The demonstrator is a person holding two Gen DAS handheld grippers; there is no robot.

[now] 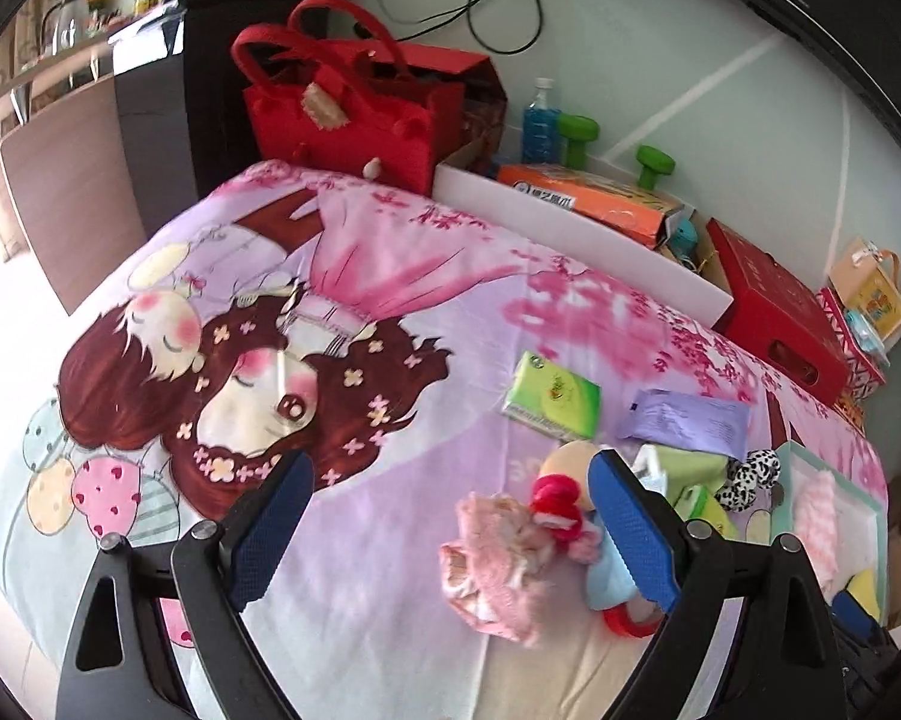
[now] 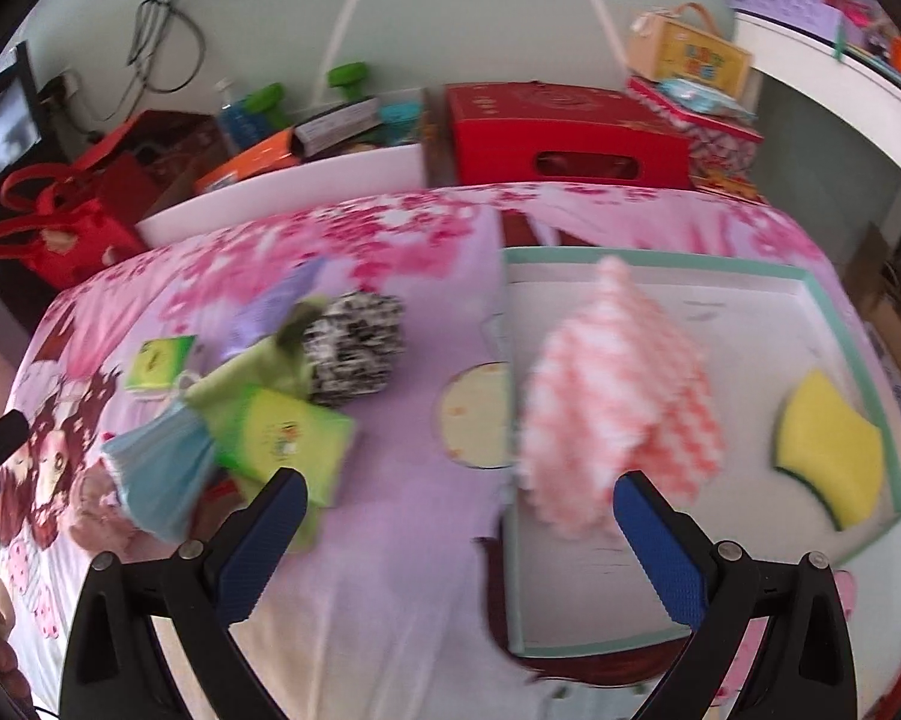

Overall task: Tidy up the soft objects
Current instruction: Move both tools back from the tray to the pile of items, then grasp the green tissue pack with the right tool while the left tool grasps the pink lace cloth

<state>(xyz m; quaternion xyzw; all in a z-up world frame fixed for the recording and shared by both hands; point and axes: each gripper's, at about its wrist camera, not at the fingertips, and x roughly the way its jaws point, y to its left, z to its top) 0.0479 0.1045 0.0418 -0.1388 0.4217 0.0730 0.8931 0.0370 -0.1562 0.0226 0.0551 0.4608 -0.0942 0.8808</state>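
A: Start at the left. What does the left tool [image 1: 450, 516] have?

B: Nothing. Its blue pads stand wide apart over the bed [image 1: 390, 324], which wears a pink and lilac cartoon sheet. To the left of the tool the sheet is bare right out to the bed's left edge, so there is plenty of open room there.

A: And between the pads?

B: A pink frilly cloth [image 1: 498, 564] and a small red and pink doll [image 1: 555, 507] lie on the sheet toward the right pad, not gripped. Farther off lie a green tissue pack [image 1: 552, 396] and a lilac wipes pack [image 1: 684, 417], slightly apart.

A: The far edge?

B: Crowded. A red felt bag [image 1: 342, 102], a white-sided box [image 1: 582, 228] of clutter and a red carton [image 1: 774, 312] stand right against it.

A: Moving right?

B: A heap: a blue face mask [image 2: 162, 480], another green pack [image 2: 282, 438], a green cloth [image 2: 264, 366], and a black-and-white plush [image 2: 354, 354] touching it. Then a strip of bare sheet up to the tray.

A: The right tool [image 2: 459, 531]?

B: Also wide, holding nothing. It hangs over the near left edge of the shallow teal-rimmed tray [image 2: 834, 324].

A: What is in the tray?

B: A pink and white checked cloth [image 2: 618, 408], blurred, at the left side, and a yellow sponge [image 2: 828, 456] by the right rim. The floor between them is bare.
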